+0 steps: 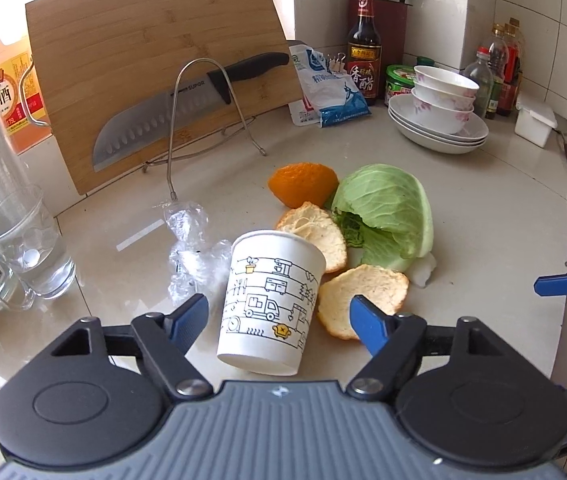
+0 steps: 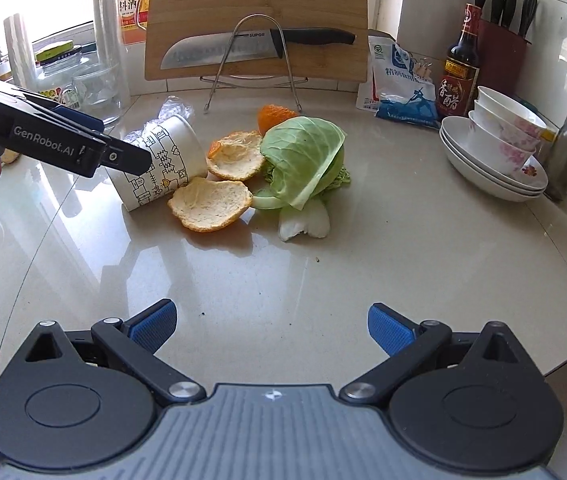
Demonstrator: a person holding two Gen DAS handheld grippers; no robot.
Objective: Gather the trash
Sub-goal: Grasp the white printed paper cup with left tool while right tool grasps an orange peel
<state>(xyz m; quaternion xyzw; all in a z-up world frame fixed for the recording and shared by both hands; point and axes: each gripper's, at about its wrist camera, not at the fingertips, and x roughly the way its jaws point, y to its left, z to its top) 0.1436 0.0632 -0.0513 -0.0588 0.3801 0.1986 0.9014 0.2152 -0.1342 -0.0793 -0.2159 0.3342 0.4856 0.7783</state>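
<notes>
A white paper cup (image 1: 269, 300) with line drawings lies on its side on the counter, base toward me. My left gripper (image 1: 279, 316) is open, its blue fingers on either side of the cup, not touching it. The right wrist view shows the cup (image 2: 163, 160) with the left gripper beside it. Orange peels (image 1: 359, 304) (image 2: 211, 204), a cabbage leaf (image 1: 387, 212) (image 2: 303, 156) and crumpled clear plastic (image 1: 191, 248) lie around the cup. My right gripper (image 2: 271, 328) is open and empty over bare counter, well short of the trash.
A cutting board (image 1: 155, 64) with a knife (image 1: 187, 108) leans on a wire rack at the back. A glass mug (image 1: 27, 240) stands at the left. Stacked bowls and plates (image 1: 439, 116), bottles and a salt bag (image 1: 327, 84) stand at the back right. The counter edge (image 2: 563, 356) runs along the right.
</notes>
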